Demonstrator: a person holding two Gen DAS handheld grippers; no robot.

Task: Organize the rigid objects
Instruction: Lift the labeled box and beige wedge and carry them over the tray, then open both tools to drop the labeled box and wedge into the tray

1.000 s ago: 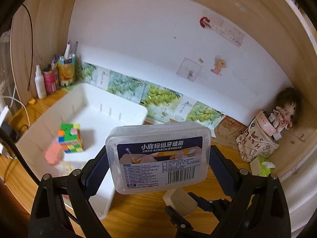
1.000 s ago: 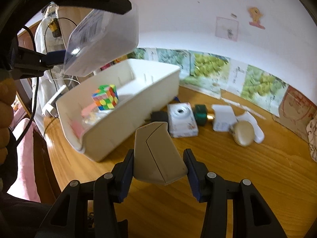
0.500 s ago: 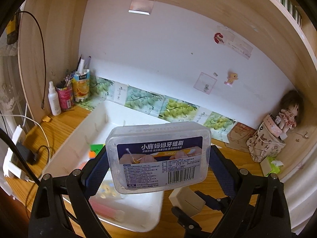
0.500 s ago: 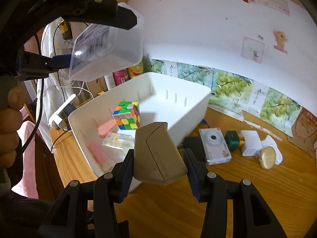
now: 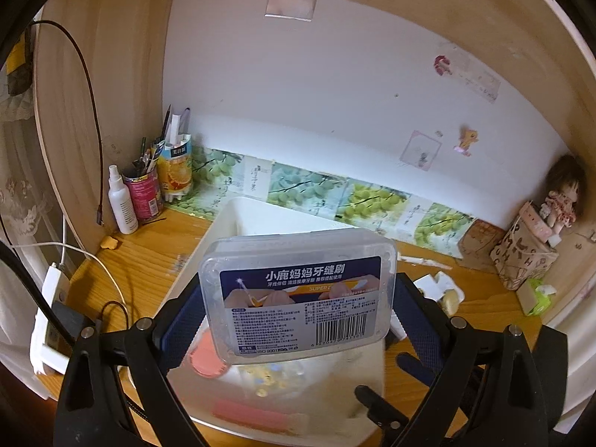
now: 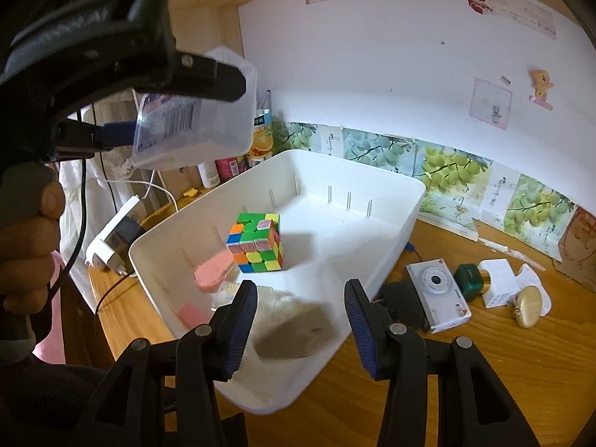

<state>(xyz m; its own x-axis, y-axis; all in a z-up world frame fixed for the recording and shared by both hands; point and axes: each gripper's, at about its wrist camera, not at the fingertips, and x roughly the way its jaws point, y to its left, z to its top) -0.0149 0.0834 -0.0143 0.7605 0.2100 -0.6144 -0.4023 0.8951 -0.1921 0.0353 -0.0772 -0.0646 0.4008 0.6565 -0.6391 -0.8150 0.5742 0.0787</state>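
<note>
We hold the clear floss box (image 5: 296, 290) clamped endwise in the left gripper (image 5: 298, 298), raised over the white bin (image 6: 395, 201) so it can drop straight in. Right gripper (image 6: 300, 320) has its jaws spread apart, nothing pinched; the blurred beige case (image 6: 294, 335) sits below them inside the bin's near end, apparently just let go. Cube (image 6: 257, 242) mid-bin. Camera (image 6: 437, 294) and other bits wait to the right on the desk (image 6: 484, 372).

Beige object (image 6: 294, 331) motion-blurred, unidentifiable
</note>
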